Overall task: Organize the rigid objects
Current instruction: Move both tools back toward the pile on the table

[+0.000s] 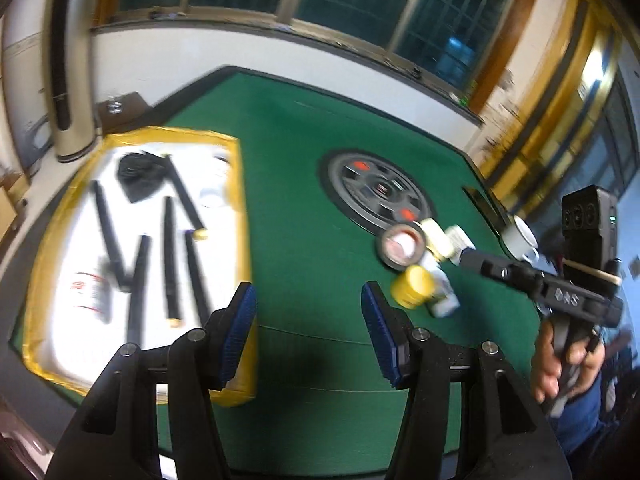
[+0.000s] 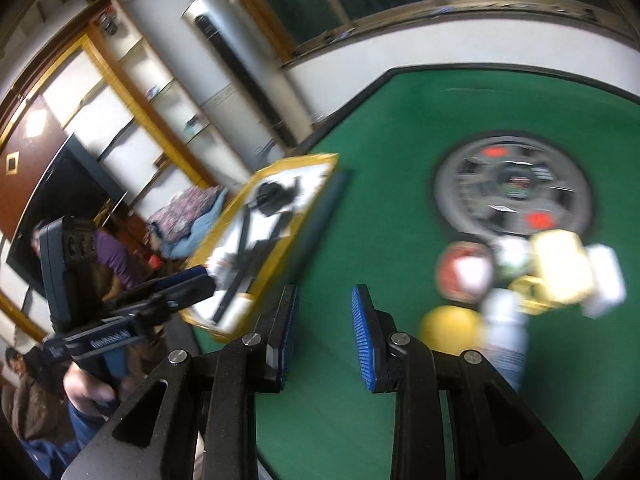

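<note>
black rods [image 1: 170, 256] lengthwise in tray [image 1: 240, 216], yellow jar [image 1: 412, 286] on side

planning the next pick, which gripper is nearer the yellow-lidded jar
Right. The right gripper hangs just beside the yellow-lidded jar; the left gripper sits farther off, nearer the tray.

No legible text, only blurred marks
</note>
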Motion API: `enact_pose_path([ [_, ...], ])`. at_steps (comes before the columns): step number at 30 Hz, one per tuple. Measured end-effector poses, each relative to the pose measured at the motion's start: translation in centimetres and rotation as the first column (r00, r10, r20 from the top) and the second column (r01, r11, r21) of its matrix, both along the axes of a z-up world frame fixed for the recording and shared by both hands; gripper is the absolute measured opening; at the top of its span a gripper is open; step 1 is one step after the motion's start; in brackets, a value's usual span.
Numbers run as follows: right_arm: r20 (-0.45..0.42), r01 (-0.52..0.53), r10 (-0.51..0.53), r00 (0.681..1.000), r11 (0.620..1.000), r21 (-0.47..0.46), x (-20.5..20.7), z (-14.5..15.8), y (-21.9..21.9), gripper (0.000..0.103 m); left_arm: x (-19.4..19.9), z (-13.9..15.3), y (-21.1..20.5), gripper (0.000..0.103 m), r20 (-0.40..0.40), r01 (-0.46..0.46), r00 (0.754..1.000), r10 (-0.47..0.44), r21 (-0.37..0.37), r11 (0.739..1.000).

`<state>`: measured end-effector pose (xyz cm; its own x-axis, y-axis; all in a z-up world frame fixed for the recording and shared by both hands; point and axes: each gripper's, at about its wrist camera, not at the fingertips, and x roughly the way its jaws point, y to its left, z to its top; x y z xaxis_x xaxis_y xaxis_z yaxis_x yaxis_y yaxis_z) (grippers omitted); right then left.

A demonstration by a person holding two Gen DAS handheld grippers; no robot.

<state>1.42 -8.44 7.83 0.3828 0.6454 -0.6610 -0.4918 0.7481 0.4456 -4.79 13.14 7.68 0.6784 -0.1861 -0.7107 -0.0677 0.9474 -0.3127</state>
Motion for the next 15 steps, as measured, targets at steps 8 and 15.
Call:
enact_pose_path([
  [8, -0.027, 0.249, -0.248, 0.968, 0.965, 0.083, 2.4, -1.6, -12.5, 0.031, 2.8, -1.9, -5.6, 0.053, -0.081, 0.104, 0.991, -0.107, -0.043, 0.994],
  [15, -0.083, 0.266, -0.256, 0.963, 0.952, 0.149, 2.9, -2.2, -13.2, 0.031, 5.7, -3.6, -11.0, 0.053, -0.113, 0.184, 0.977, -0.181, 0.017, 0.983],
])
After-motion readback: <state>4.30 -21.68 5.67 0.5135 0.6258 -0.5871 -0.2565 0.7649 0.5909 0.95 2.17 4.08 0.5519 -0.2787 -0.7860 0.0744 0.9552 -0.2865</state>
